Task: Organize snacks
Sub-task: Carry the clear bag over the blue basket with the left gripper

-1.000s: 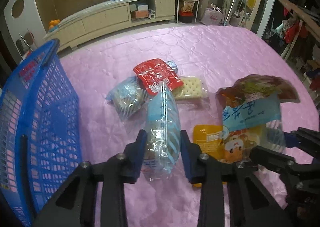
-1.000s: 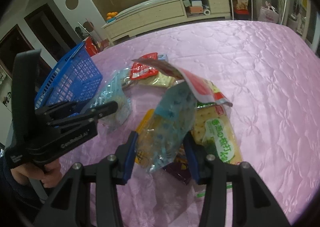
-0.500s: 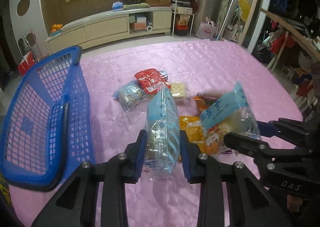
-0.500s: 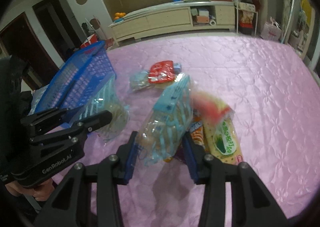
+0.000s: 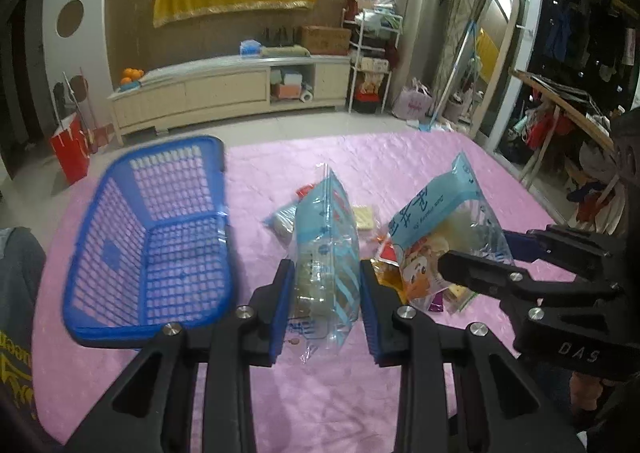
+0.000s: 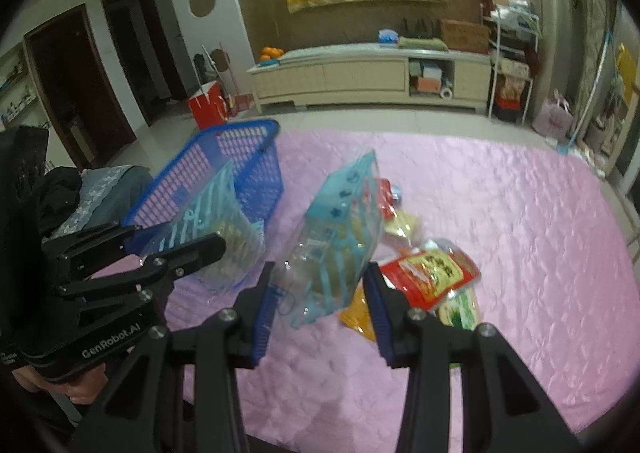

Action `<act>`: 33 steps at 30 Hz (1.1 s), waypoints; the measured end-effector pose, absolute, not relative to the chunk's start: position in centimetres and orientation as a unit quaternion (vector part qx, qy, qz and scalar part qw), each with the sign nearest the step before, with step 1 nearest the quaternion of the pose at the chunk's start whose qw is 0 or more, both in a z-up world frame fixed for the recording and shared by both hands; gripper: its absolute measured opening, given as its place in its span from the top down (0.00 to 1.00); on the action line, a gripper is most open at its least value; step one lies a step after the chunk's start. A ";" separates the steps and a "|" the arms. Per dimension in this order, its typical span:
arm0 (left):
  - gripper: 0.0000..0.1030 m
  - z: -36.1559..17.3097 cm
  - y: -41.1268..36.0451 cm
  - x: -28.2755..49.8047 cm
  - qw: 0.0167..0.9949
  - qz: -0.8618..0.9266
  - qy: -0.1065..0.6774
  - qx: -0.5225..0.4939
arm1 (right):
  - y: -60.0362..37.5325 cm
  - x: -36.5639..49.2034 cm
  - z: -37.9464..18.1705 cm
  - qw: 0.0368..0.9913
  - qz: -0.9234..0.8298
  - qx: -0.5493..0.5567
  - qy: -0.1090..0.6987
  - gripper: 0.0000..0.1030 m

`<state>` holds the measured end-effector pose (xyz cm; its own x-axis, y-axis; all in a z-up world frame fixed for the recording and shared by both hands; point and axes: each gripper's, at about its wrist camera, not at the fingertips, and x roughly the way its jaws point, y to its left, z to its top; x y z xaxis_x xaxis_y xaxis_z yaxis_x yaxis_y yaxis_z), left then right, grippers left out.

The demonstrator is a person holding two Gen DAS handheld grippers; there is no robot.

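My left gripper (image 5: 325, 303) is shut on a clear, blue-striped snack bag (image 5: 326, 253) held above the pink table. My right gripper (image 6: 320, 307) is shut on a second blue snack bag (image 6: 338, 237), also lifted. Each view shows the other gripper too: the right one (image 5: 476, 257) with its bag (image 5: 444, 213) on the right, the left one (image 6: 176, 241) with its bag (image 6: 208, 225) on the left. The blue mesh basket (image 5: 156, 245) lies tipped on the table's left side, its mouth facing the bags. Loose snack packets (image 6: 430, 273) remain in a pile at mid-table.
The pink quilted tablecloth (image 6: 500, 213) covers the table. A person's hand (image 6: 76, 385) grips the left tool at lower left. Behind the table stand a long cream cabinet (image 5: 224, 89), a metal shelf rack (image 5: 372, 53) and a red box (image 5: 70, 151) on the floor.
Both grippers have risen with their bags, lifting them off the pile. The table and snack pile look farther below, and more of the basket and room has come into view.
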<state>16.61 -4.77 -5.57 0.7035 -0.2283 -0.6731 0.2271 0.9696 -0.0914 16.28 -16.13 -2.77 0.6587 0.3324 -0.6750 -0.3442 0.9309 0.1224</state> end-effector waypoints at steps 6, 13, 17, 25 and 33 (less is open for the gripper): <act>0.71 -3.4 -1.7 16.0 0.934 -0.104 0.343 -0.005 | -13.3 16.7 -0.6 0.915 0.208 -0.024 0.346 0.54; 0.71 -1.5 2.8 16.0 0.942 -0.073 0.327 -0.013 | -9.4 17.5 1.1 0.914 0.238 -0.044 0.326 0.54; 0.71 -1.3 4.9 15.9 0.944 -0.054 0.325 -0.013 | -7.1 18.4 1.4 0.907 0.259 -0.045 0.328 0.54; 0.71 -2.1 8.9 16.4 0.944 -0.021 0.328 -0.027 | -2.9 20.2 -0.1 0.891 0.283 -0.059 0.351 0.54; 0.71 -3.6 12.0 16.6 0.940 -0.002 0.337 -0.045 | 0.8 22.1 -2.9 0.871 0.288 -0.069 0.392 0.54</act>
<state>16.62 11.97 -3.62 0.7731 -0.0342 -0.6334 -0.0271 0.9959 -0.0868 22.07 0.76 -2.88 0.5258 0.4484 -0.7229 -0.5560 0.8243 0.1070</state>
